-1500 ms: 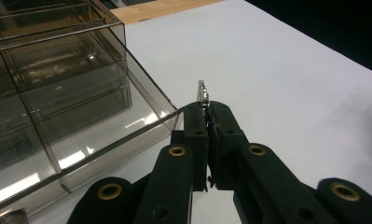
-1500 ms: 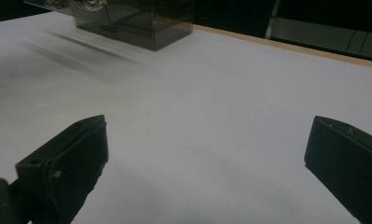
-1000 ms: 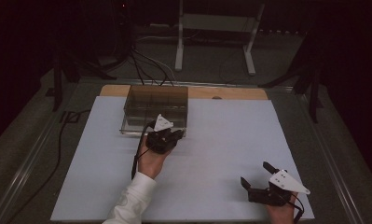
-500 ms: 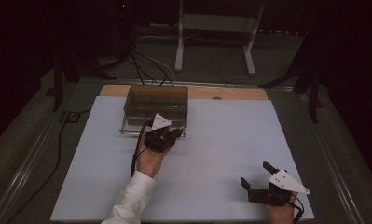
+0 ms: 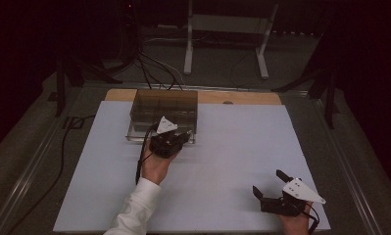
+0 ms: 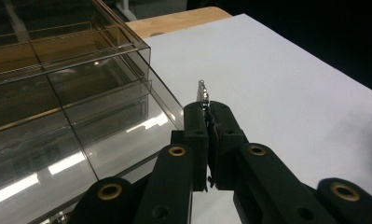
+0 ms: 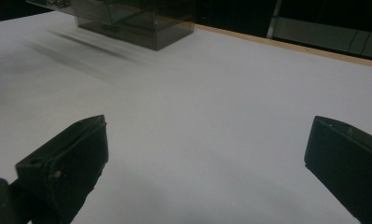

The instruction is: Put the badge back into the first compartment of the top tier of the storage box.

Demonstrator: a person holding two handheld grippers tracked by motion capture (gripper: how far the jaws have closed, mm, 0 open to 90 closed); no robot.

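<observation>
Metal piece, small and perhaps a clip, is sitting pinched in your left gripper, whose jaws are closing tight on it beside the clear organizer box at twelve o'clock on the counter. Your right gripper is resting at five o'clock, jaws gaping wide, gripping nothing.

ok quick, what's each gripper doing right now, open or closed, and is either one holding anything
Left gripper: shut on a small metal piece, beside the clear box.
Right gripper: open, holding nothing, over the white table.
</observation>
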